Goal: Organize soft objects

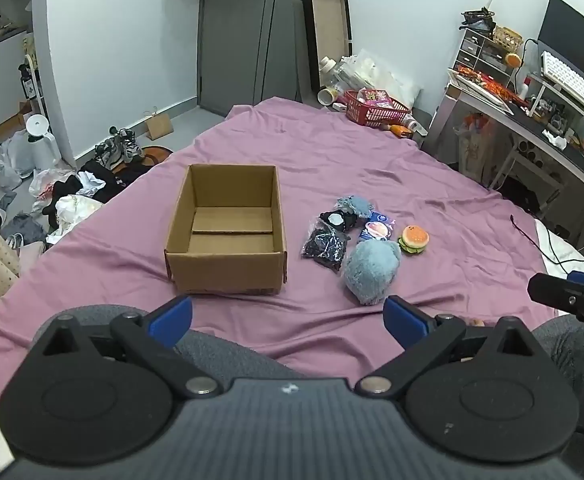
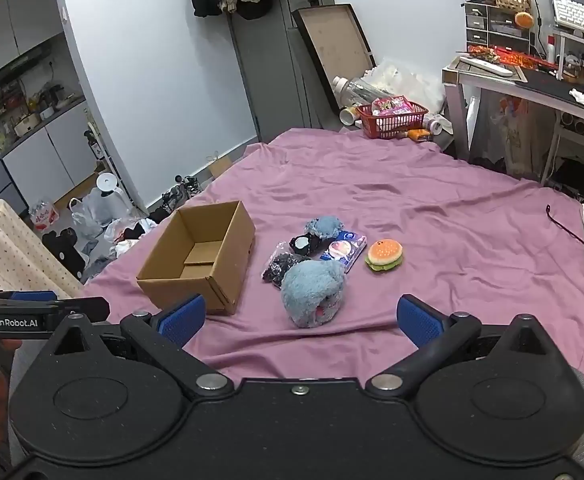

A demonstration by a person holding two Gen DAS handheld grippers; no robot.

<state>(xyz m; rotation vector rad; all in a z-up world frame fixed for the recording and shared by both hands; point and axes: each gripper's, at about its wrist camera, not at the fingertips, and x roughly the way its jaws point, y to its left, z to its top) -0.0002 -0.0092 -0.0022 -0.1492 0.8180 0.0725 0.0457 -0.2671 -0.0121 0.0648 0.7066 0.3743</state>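
Observation:
An empty open cardboard box (image 1: 228,236) (image 2: 202,254) sits on the purple bedsheet (image 1: 371,168). Right of it lies a cluster of soft items: a fluffy blue plush (image 1: 369,270) (image 2: 313,292), a black item in a clear bag (image 1: 325,246) (image 2: 282,266), a black-and-white item (image 1: 337,218), a small blue fuzzy piece (image 1: 355,204) (image 2: 323,226), a blue printed packet (image 1: 375,228) (image 2: 343,250) and a burger toy (image 1: 413,238) (image 2: 383,256). My left gripper (image 1: 288,318) is open, short of the box and plush. My right gripper (image 2: 299,320) is open, just short of the plush.
A red basket (image 1: 375,110) (image 2: 391,118) and bottles stand past the bed's far edge. A cluttered desk (image 1: 531,120) runs along the right. Clothes and bags litter the floor (image 1: 52,184) on the left. A black cable (image 2: 571,228) lies on the sheet at right.

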